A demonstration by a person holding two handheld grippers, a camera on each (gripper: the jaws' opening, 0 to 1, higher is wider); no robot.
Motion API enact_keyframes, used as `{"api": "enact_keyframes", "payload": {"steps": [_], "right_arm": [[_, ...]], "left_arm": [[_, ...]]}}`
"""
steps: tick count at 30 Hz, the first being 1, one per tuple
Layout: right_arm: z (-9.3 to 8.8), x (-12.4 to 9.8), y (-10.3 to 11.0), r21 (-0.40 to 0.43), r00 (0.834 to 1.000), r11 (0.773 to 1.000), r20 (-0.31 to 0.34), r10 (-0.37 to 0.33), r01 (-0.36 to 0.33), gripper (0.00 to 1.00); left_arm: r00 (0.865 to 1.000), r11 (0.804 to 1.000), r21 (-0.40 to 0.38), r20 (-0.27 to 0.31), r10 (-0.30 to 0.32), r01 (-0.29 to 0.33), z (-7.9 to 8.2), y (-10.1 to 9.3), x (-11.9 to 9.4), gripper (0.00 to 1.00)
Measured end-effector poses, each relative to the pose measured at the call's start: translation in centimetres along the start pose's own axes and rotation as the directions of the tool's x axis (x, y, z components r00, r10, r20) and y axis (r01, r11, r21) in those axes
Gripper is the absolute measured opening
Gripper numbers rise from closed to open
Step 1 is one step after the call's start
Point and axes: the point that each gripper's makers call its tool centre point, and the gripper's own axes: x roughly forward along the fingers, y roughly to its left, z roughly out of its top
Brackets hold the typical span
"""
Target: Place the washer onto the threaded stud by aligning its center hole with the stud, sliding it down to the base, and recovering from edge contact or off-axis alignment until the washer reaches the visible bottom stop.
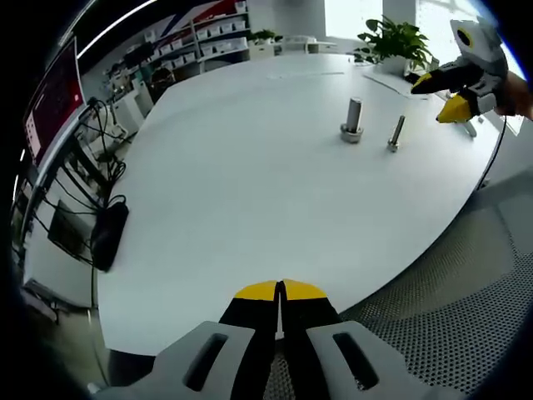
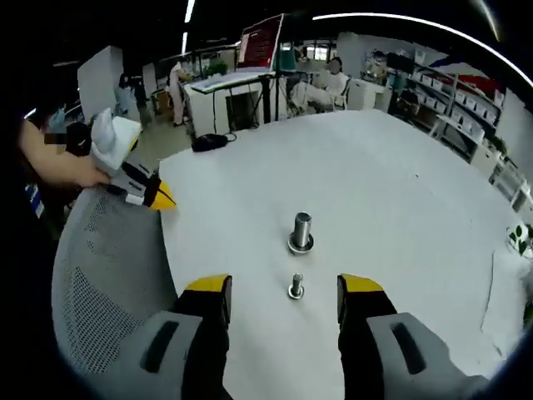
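A thin threaded stud (image 1: pixel 396 133) (image 2: pixel 296 286) stands upright on the white table (image 1: pixel 250 183) (image 2: pixel 391 192). Beside it stands a thicker metal cylinder (image 1: pixel 353 119) (image 2: pixel 301 230) with a wider ring, perhaps the washer, around its foot. My right gripper (image 2: pixel 285 287) (image 1: pixel 439 96) is open, its yellow-tipped jaws on either side of the thin stud and a little short of it, touching nothing. My left gripper (image 1: pixel 279 290) (image 2: pixel 164 198) is shut on nothing, hovering at the table's edge well away from both metal parts, with a hand holding it.
A grey mesh chair (image 1: pixel 433 317) (image 2: pixel 100 283) sits just off the table edge beneath the left gripper. A potted plant (image 1: pixel 396 37) stands at one end of the table. A black adapter with cables (image 1: pixel 108 233) hangs off the table's side. Desks and seated people (image 2: pixel 333 79) are farther off.
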Motion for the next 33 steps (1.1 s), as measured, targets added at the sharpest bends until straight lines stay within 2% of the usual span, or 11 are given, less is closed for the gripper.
{"api": "enact_keyframes", "payload": {"steps": [4,6,9,14,20,23,24,27,30,31,33], "right_arm": [[-0.3,-1.6,-0.3,0.025,0.996,0.999,0.078,-0.043,0.041,0.65],[-0.4,-2.7,-0.8,0.051,0.988,0.995,0.121,-0.094,0.089,0.76],[-0.6,-4.3,-1.5,0.134,0.971,0.983,0.188,-0.151,0.127,0.81],[-2.8,-7.0,-3.4,0.273,0.934,0.936,0.215,-0.286,0.224,0.87],[-5.5,-9.1,-3.4,0.371,0.899,0.877,0.192,-0.394,0.305,0.94],[-6.2,-10.0,-3.4,0.406,0.861,0.839,0.198,-0.469,0.363,0.98],[-6.4,-9.8,-2.9,0.407,0.865,0.841,0.195,-0.462,0.358,0.99],[-6.8,-9.5,-2.2,0.401,0.856,0.831,0.181,-0.484,0.385,1.0],[-7.3,-8.4,-1.4,0.383,0.87,0.84,0.154,-0.468,0.384,1.0],[-7.9,-8.3,-1.4,0.344,0.871,0.844,0.125,-0.475,0.411,0.99],[-8.2,-8.2,-1.4,0.348,0.869,0.841,0.127,-0.479,0.413,0.97]], "left_arm": [[1.0,1.0,-0.001,0.012,-0.004,0.004,0.2,-0.1,-0.1,0.0],[1.0,1.0,0.001,0.017,-0.009,0.009,0.3,-0.2,-0.2,0.0],[1.0,1.0,0.008,0.016,-0.015,0.015,0.3,-0.3,-0.2,0.0],[1.0,1.0,0.018,0.011,-0.026,0.026,0.2,-0.5,-0.1,0.0],[0.999,0.999,0.029,0.015,-0.041,0.041,0.2,-0.9,-0.2,0.0],[0.999,0.999,0.03,0.016,-0.044,0.043,0.3,-0.9,-0.2,0.0],[0.999,0.999,0.03,0.016,-0.045,0.044,0.2,-0.9,-0.2,0.0],[0.999,0.998,0.034,0.023,-0.047,0.046,0.3,-1.0,-0.4,0.0],[0.998,0.998,0.039,0.024,-0.051,0.05,0.3,-1.1,-0.4,0.0],[0.998,0.998,0.041,0.022,-0.054,0.053,0.3,-1.2,-0.4,0.0],[0.998,0.997,0.046,0.023,-0.056,0.055,0.3,-1.3,-0.5,0.0]]}}
